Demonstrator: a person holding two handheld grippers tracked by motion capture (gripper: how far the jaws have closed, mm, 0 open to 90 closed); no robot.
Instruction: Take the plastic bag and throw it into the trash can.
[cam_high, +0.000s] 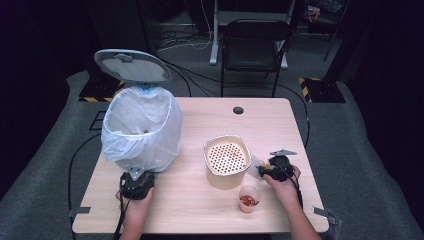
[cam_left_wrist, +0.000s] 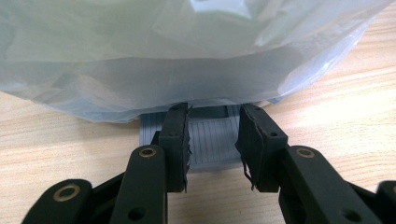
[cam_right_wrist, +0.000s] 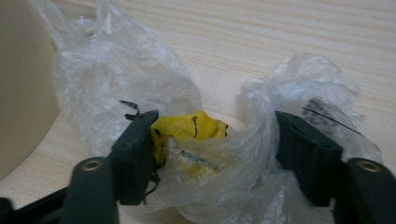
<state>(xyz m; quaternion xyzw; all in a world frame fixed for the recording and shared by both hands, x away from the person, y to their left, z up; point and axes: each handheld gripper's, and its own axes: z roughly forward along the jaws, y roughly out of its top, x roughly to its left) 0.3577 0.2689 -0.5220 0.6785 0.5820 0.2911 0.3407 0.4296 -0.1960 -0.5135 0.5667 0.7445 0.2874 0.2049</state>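
Where the right gripper (cam_right_wrist: 212, 154) lies low over the pale wooden table (cam_high: 200, 205), its two black jaws stand wide apart with a crumpled clear plastic wrapper (cam_right_wrist: 224, 140) bunched between them; a scrap of yellow printed packaging (cam_right_wrist: 189, 128) inside the wrapper sits against the left-hand jaw, while the other jaw touches the plastic's far fold without pinching it. In the high view that gripper (cam_high: 265, 171) points toward the cream plastic tub with a perforated strainer insert (cam_high: 227, 160), just beside it, and a small clear cup holding red bits (cam_high: 249, 199) stands near the person's right hand (cam_high: 283, 186). Over at the left, the left gripper (cam_left_wrist: 212, 140) has its jaws parted, straddling a grey ribbed foot pedal (cam_left_wrist: 211, 137) at the base of the lidded bin lined with a white plastic bag (cam_high: 142, 127), whose lid (cam_high: 132, 65) stands raised.
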